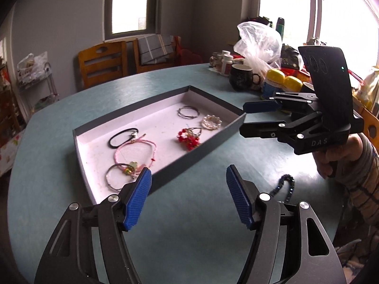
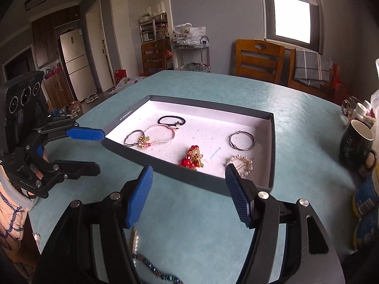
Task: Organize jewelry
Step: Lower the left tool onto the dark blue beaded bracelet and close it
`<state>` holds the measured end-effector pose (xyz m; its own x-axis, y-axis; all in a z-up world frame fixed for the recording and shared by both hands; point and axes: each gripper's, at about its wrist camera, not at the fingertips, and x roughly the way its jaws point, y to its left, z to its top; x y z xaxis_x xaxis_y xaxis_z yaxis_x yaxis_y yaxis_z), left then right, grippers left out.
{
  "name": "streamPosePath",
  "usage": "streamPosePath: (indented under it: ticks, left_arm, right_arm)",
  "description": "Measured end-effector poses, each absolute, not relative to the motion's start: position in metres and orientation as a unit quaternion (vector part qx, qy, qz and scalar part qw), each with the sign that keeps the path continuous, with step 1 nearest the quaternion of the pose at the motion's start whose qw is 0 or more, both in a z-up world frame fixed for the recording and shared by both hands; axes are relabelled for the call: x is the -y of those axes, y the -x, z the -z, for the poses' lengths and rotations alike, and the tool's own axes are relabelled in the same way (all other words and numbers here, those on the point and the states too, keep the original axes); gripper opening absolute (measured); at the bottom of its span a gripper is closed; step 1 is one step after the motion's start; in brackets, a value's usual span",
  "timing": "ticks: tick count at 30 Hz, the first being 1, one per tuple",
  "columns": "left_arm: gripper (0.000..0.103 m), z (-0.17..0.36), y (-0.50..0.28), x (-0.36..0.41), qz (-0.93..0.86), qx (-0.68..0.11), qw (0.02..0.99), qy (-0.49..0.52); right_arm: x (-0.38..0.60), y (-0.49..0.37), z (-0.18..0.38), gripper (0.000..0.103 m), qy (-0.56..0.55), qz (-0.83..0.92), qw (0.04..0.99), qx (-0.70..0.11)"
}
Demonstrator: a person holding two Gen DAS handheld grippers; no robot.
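Observation:
A dark shallow box (image 1: 233,124) (image 2: 271,142) with a white floor lies on the teal table. In it lie a black hair tie (image 1: 123,137) (image 2: 171,120), a pink cord bracelet (image 1: 135,152) (image 2: 161,133), a thin bangle with charms (image 1: 118,176) (image 2: 133,138), red beads (image 1: 188,138) (image 2: 193,157), silver hoops (image 1: 188,112) (image 2: 241,140) and a pearl ring piece (image 1: 211,122) (image 2: 240,163). A dark bead chain (image 1: 285,187) (image 2: 154,268) and a pearl strand (image 2: 135,239) lie on the table outside it. My left gripper (image 1: 188,182) (image 2: 94,150) is open and empty. My right gripper (image 2: 188,184) (image 1: 244,118) is open and empty.
A black mug (image 1: 241,77) (image 2: 355,144), yellow-capped bottles (image 1: 281,81), a plastic bag (image 1: 259,41) and jars crowd the table's window side. Wooden chairs (image 1: 101,64) (image 2: 259,60) stand behind the table.

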<state>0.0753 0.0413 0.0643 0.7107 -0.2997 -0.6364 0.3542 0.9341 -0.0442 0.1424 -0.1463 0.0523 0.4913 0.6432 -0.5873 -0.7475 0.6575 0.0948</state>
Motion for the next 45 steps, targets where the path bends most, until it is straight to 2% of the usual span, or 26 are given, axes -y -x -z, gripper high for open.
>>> streamPosePath:
  ticks: [8,10,19,24,26,31,32,33,36,38,41,42,45]
  left_arm:
    - [0.071,-0.044,-0.052,0.001,0.244,-0.363,0.895,-0.087]
    - [0.071,-0.039,-0.05,0.008,0.253,-0.368,0.889,-0.098]
    - [0.071,-0.021,-0.055,0.028,0.267,-0.403,0.866,-0.129]
    - [0.071,-0.024,-0.052,0.047,0.288,-0.393,0.861,-0.145]
    - [0.071,-0.024,-0.051,0.057,0.298,-0.391,0.857,-0.153]
    - [0.071,-0.02,-0.052,0.081,0.312,-0.389,0.849,-0.176]
    - [0.066,-0.019,-0.052,0.084,0.315,-0.389,0.846,-0.181]
    - [0.055,-0.017,-0.053,0.088,0.318,-0.392,0.843,-0.186]
    - [0.039,-0.014,-0.058,0.092,0.307,-0.393,0.844,-0.195]
    - [0.034,-0.015,-0.059,0.09,0.307,-0.394,0.845,-0.191]
    - [0.037,-0.015,-0.06,0.089,0.309,-0.393,0.844,-0.193]
    - [0.044,-0.014,-0.061,0.088,0.307,-0.396,0.844,-0.19]
    - [0.054,-0.011,-0.066,0.086,0.3,-0.406,0.844,-0.182]
  right_arm:
    - [0.188,-0.104,-0.038,0.068,0.083,-0.392,0.86,-0.316]
    - [0.198,-0.096,-0.031,0.071,0.082,-0.385,0.861,-0.323]
    - [0.237,-0.08,-0.011,0.072,0.054,-0.36,0.866,-0.344]
    - [0.243,-0.079,-0.009,0.073,0.053,-0.354,0.867,-0.347]
    - [0.244,-0.081,-0.011,0.078,0.047,-0.352,0.868,-0.346]
    - [0.246,-0.082,-0.01,0.078,0.039,-0.35,0.87,-0.345]
    - [0.248,-0.082,-0.01,0.078,0.035,-0.349,0.871,-0.345]
    - [0.25,-0.083,-0.011,0.079,0.031,-0.348,0.871,-0.345]
    - [0.255,-0.085,-0.01,0.08,0.016,-0.346,0.871,-0.348]
    - [0.257,-0.086,-0.01,0.08,0.01,-0.346,0.871,-0.349]
    - [0.257,-0.086,-0.01,0.08,0.007,-0.347,0.87,-0.351]
    - [0.257,-0.086,-0.009,0.08,0.008,-0.348,0.869,-0.351]
    - [0.255,-0.085,-0.009,0.08,0.012,-0.348,0.869,-0.352]
